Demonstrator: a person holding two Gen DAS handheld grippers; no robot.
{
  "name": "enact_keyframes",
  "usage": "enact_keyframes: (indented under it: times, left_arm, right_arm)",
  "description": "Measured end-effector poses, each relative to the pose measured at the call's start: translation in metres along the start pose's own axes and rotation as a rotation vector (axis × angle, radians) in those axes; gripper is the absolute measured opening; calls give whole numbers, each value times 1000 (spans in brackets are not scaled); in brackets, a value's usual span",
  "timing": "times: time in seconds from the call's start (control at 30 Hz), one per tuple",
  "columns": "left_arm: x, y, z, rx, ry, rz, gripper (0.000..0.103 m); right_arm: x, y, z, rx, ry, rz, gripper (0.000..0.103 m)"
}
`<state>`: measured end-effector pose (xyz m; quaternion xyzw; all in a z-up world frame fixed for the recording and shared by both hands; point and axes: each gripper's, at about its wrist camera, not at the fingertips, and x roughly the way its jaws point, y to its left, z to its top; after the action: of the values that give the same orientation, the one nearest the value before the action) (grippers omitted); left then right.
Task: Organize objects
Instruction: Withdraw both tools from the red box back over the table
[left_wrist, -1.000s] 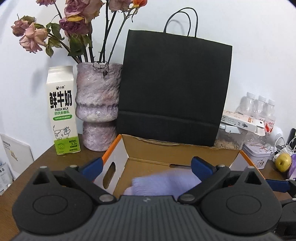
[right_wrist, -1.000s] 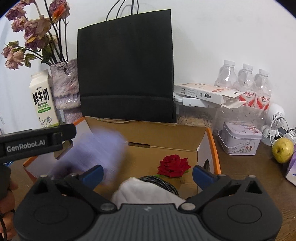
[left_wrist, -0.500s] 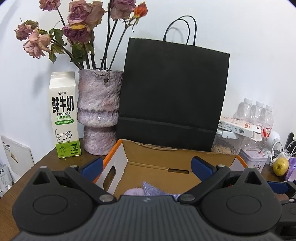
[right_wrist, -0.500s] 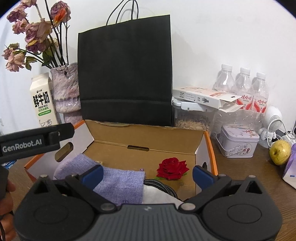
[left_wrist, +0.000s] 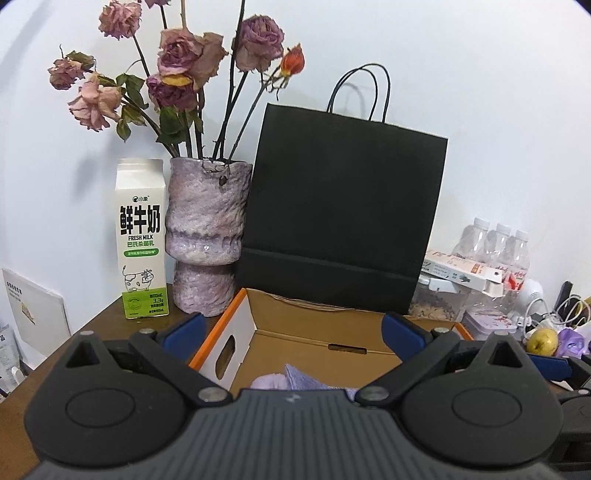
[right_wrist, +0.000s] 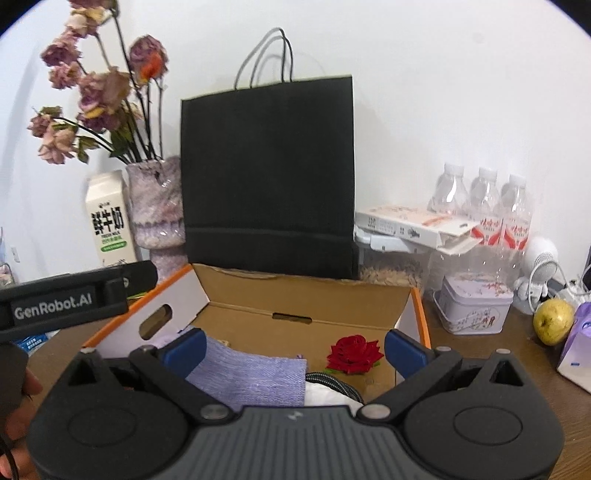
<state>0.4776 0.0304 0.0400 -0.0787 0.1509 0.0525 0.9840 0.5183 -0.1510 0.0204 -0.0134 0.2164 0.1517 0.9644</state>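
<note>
An open cardboard box (left_wrist: 317, 325) (right_wrist: 306, 295) with orange edges sits on the brown table. Inside lie a lilac cloth (right_wrist: 255, 376) (left_wrist: 295, 378), a red rose (right_wrist: 355, 352), a white cloth (right_wrist: 328, 397) and a braided cable (right_wrist: 334, 380). My left gripper (left_wrist: 291, 328) hangs open above the box's near left part, nothing between its blue pads. My right gripper (right_wrist: 293, 345) is open too, over the box's near side above the cloths. The left gripper's body (right_wrist: 74, 299) shows at the left of the right wrist view.
Behind the box stand a black paper bag (left_wrist: 340, 214), a purple vase (left_wrist: 205, 236) of dried roses and a milk carton (left_wrist: 140, 240). To the right are water bottles (right_wrist: 484, 206), a flat carton (right_wrist: 413, 225), a tin (right_wrist: 474, 308), a yellow fruit (right_wrist: 552, 319) and cables.
The lilac cloth dropped into the box and now lies flat there. Both grippers have lifted and drawn back from the box, jaws staying open.
</note>
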Motion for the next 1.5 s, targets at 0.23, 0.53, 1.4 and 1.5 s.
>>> enact_keyframes:
  times: [0.23, 0.53, 1.4, 1.5]
  left_arm:
    - [-26, 3, -2, 5, -25, -19, 103]
    - [-49, 12, -17, -3, -2, -48, 103]
    - [-118, 18, -71, 100, 15, -71, 103]
    - [-124, 19, -77, 105, 39, -68, 103]
  right_arm:
    - [-29, 5, -3, -19, -53, 9, 103]
    - [-65, 5, -15, -28, -110, 11, 103]
    - [-132, 11, -94, -64, -112, -10, 103]
    - [-138, 13, -103, -72, -98, -11, 103]
